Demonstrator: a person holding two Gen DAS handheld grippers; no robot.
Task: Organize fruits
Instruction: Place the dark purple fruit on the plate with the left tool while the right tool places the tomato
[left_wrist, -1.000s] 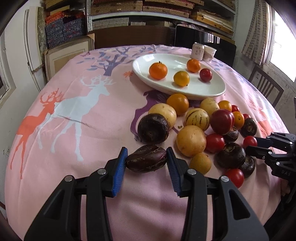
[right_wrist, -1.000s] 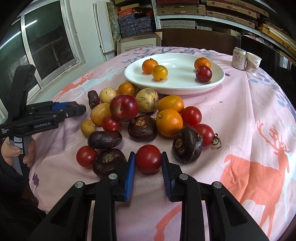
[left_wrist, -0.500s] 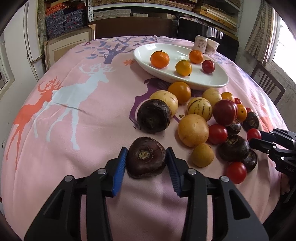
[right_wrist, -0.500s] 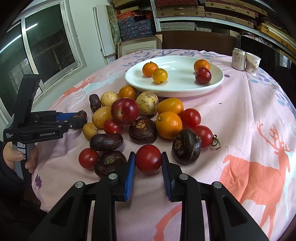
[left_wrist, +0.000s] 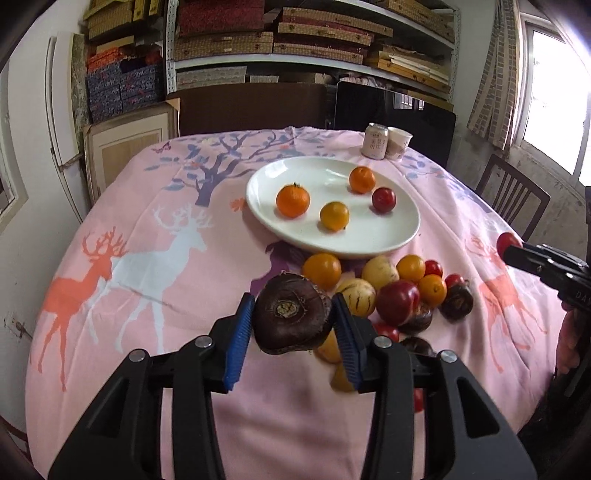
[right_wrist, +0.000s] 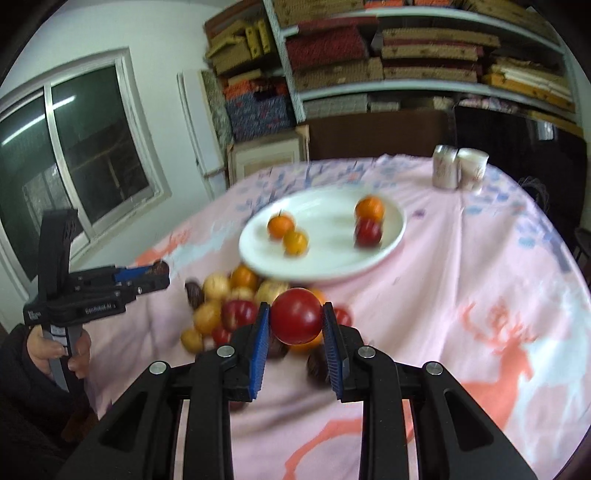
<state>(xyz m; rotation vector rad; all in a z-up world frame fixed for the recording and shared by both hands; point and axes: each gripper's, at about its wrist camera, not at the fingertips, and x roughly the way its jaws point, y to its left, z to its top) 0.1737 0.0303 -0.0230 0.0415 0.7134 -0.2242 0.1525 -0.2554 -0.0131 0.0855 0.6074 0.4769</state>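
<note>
Fruits are in three places: four on the plate, a heap on the bench at the plate's 6 o'clock, and one in each of your tongs.

Left tongs: clamped on a dark purple fruit, held clear of the cloth with its stem scar facing the camera. The pads bear on its flanks at 9 and 3 o'clock. The skin looks matt and wrinkled, so I judge it firm, moderately heavy and unlikely to slip. The present hold across the widest part is sound.

Right tongs: clamped on a red tomato, also lifted above the heap. Its skin is glossy and smooth; I judge it light, slippery and easily bruised or split. The pads sit at its equator, which is the correct place. Do not squeeze harder.

Plate contents: two oranges, one yellow fruit and one dark red fruit, all towards 12 o'clock; the rim at 6 o'clock is bare. The right view is blurred, so finer detail there cannot be confirmed.

Risk noted: round fruit will roll on the shallow plate. Set each down low and steady before you part the tongs.
</note>
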